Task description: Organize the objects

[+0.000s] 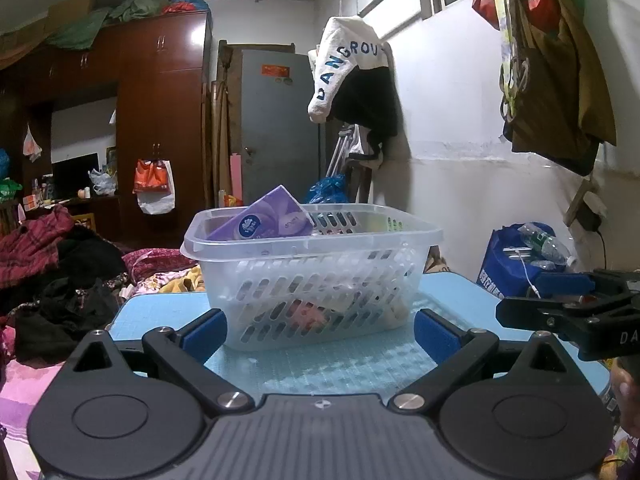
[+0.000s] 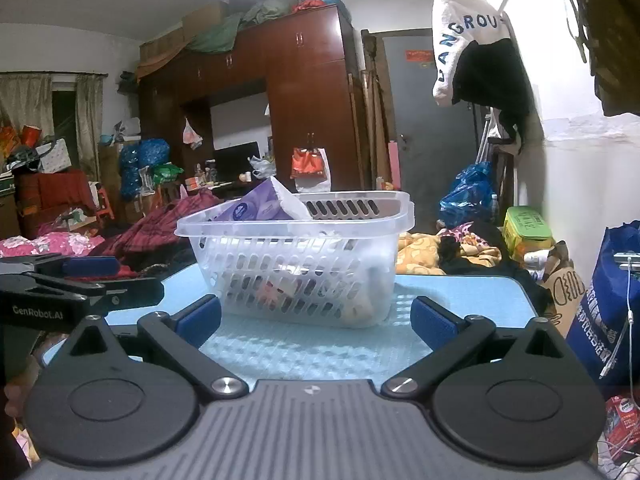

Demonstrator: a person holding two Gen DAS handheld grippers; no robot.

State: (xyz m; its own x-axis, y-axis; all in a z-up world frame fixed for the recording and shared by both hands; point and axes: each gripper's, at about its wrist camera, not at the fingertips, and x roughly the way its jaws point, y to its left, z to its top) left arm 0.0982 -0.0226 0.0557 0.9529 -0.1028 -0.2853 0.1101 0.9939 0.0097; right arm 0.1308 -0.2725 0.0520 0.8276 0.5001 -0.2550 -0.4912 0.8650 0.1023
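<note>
— What's carrying everything?
— A pale blue desk (image 1: 352, 364) with a fine grid pattern on its top.
— And what sits on it?
— One clear slotted plastic basket (image 1: 316, 276), standing upright, just ahead of the open jaws and centred between them in both wrist views.
— Anything else lying on the top?
— Only bare blue surface shows between the jaws and the basket.

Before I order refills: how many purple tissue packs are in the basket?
1 visible: a purple tissue pack leaning at the left end of the clear basket, poking above its rim. Others may be hidden among the items below.
</note>
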